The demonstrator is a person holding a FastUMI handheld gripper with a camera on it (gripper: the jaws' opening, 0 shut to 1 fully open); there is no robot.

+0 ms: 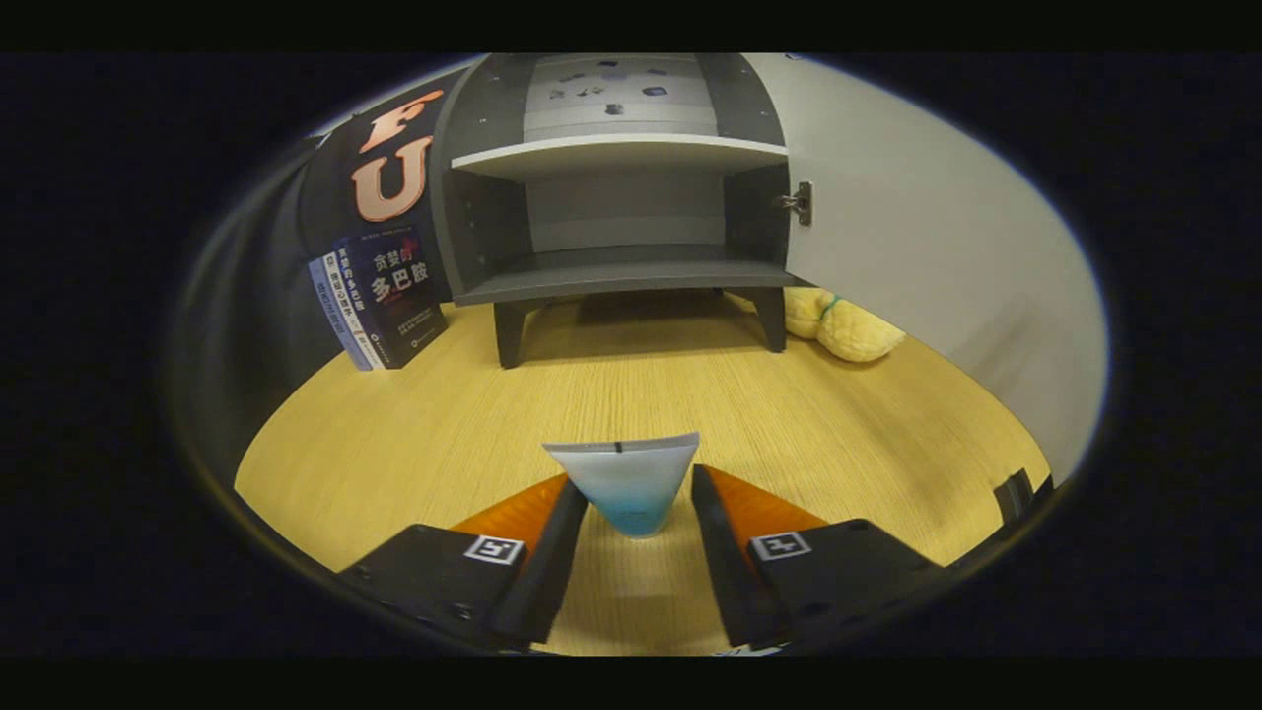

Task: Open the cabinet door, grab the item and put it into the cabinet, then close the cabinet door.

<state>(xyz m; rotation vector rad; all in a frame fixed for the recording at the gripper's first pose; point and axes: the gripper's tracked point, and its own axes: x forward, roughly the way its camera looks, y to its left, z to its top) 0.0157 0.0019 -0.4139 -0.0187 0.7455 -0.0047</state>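
The cabinet (621, 212) stands at the far edge of the tabletop (414, 434), and its door (927, 256) is swung wide open to the right, so the first step looks done. Both shelves inside seem to carry nothing. The item, a soft tube (628, 483) with a flat crimped end pointing away, sits between the two fingers of the gripper (636, 498). The fingers stand close on both sides of its narrow lower part and appear to pinch it, though I cannot see if it is lifted from the tabletop or resting on it. So the grab seems made or nearly made. What is left, in my judgement: to carry the tube across the middle of the tabletop, put it on a shelf, release it and close the door. Some books (380, 301) stand left of the cabinet, and a yellow plush toy (853, 325) lies at its right, below the door.
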